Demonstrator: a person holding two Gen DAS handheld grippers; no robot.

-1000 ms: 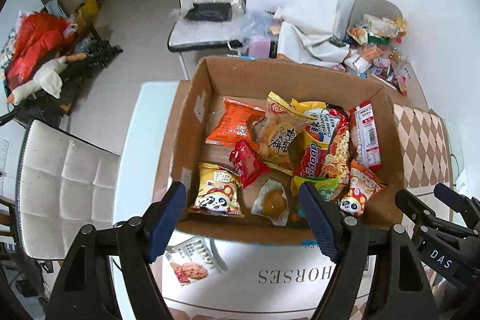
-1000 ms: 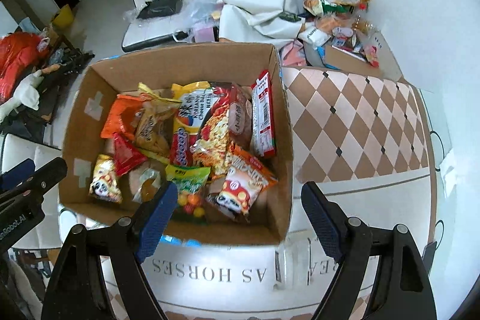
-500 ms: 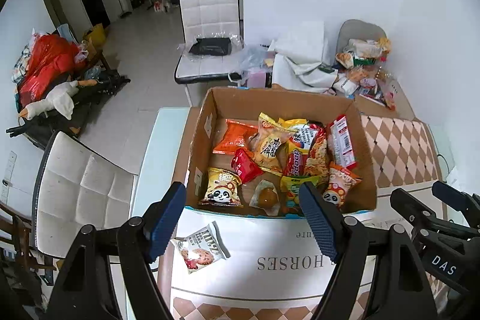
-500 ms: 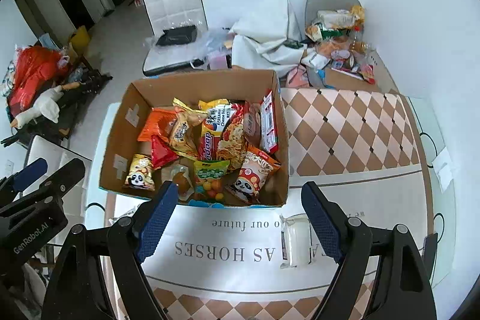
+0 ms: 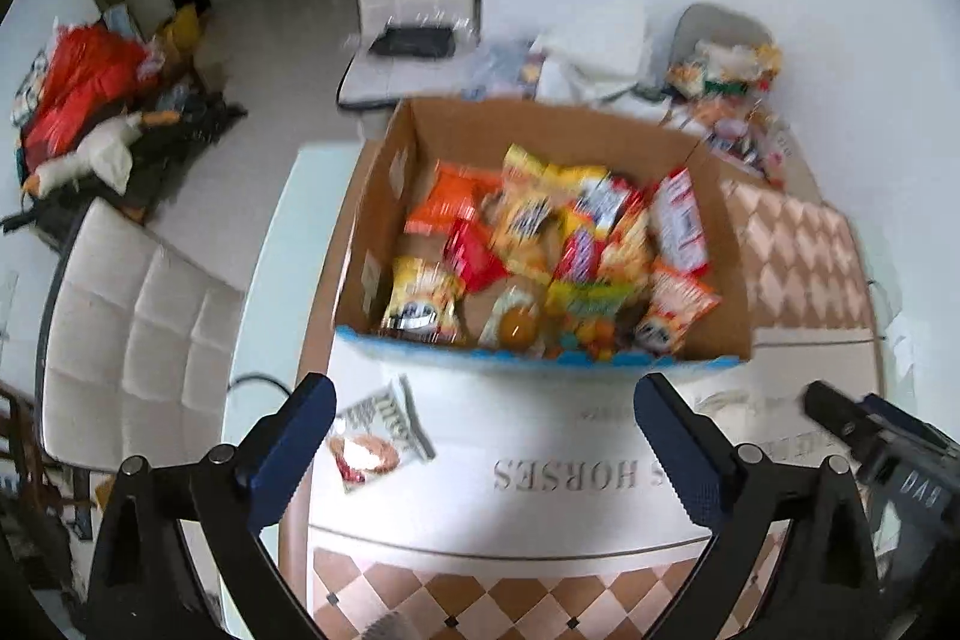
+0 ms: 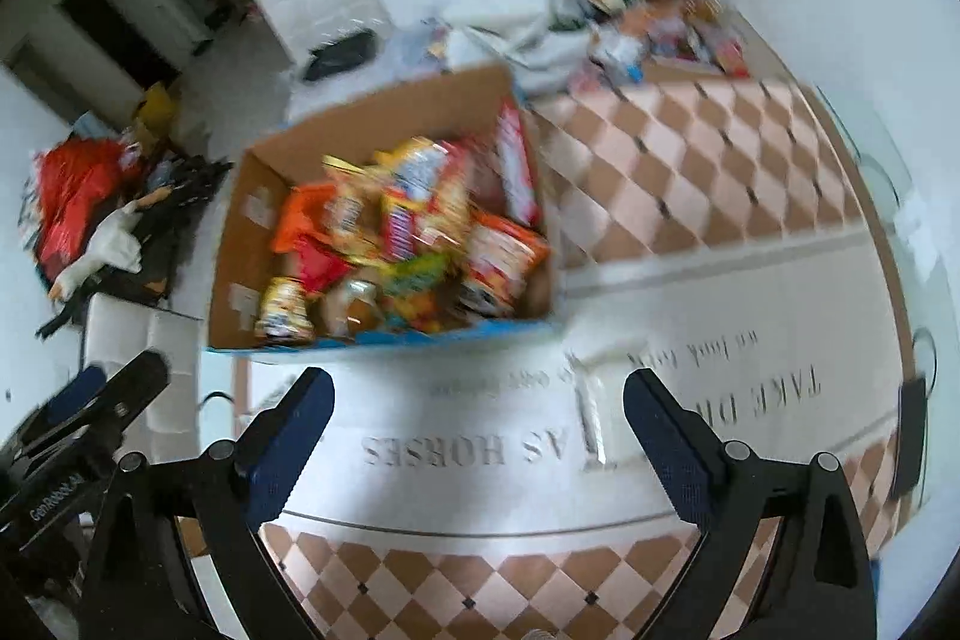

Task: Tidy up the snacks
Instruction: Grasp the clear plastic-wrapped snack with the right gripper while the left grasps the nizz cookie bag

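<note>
Black angular plastic left gripper (image 5: 480, 427) and matching right gripper (image 6: 478, 421), each with two dark-blue ribbed finger pads (image 5: 293, 447), round silver screws at the linkage pivots, white lettering on the housings.

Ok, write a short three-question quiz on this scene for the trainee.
1. True or false: the cookie packet lies inside the box.
2. What does the left gripper hold? A) a snack B) nothing C) the box flap
3. Fill in: in the right wrist view, a clear ____ lies on the table between the right gripper's open fingers.

Key
1. False: it lies on the tablecloth, in front of the box.
2. B: its jaws are opening with nothing gripped.
3. Packet; too blurred to read what it holds.
</note>
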